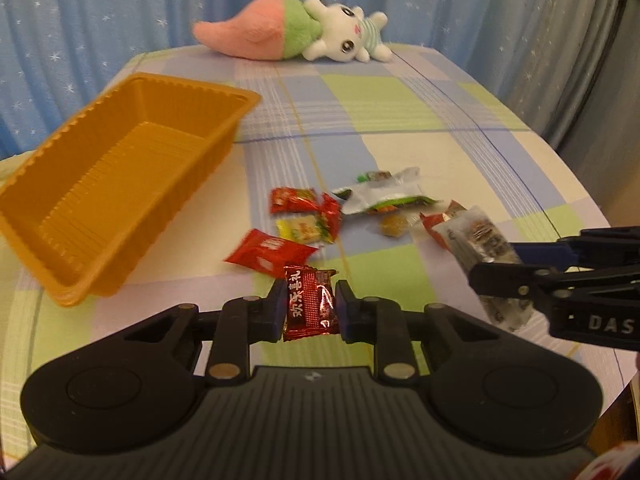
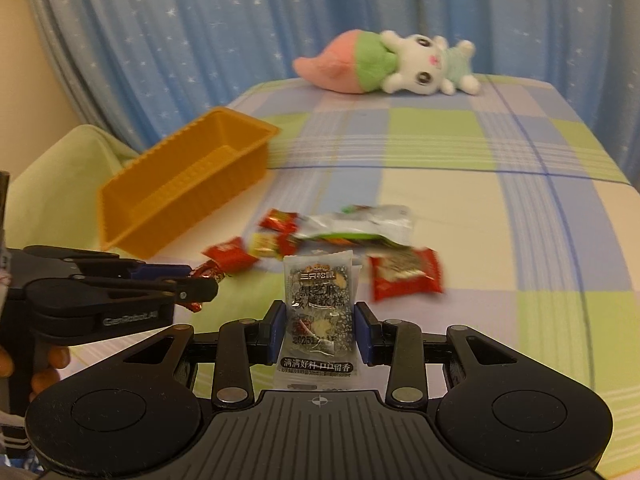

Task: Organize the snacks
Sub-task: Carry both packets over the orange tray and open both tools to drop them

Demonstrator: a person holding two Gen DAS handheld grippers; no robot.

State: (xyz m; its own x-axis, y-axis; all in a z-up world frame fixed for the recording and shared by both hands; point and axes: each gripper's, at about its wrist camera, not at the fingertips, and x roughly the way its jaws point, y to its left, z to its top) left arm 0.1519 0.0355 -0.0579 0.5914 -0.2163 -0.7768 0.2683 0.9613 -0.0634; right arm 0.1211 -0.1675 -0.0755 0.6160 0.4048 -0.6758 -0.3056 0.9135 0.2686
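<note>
Left wrist: one orange tray (image 1: 120, 184), three red packets (image 1: 292, 200), one plush (image 1: 296, 32)

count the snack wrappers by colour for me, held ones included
red wrappers: 5
yellow wrapper: 1
silver and green wrapper: 1
clear wrappers: 2
total: 9

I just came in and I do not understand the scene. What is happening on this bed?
A person is sorting snacks with a hand-held claw in each hand. The left claw is shut on a dark red candy; the right claw is shut on a clear black-printed packet. Both are lifted off the checked bedsheet. The orange tray is empty, and more snacks lie loose beside it.
</note>
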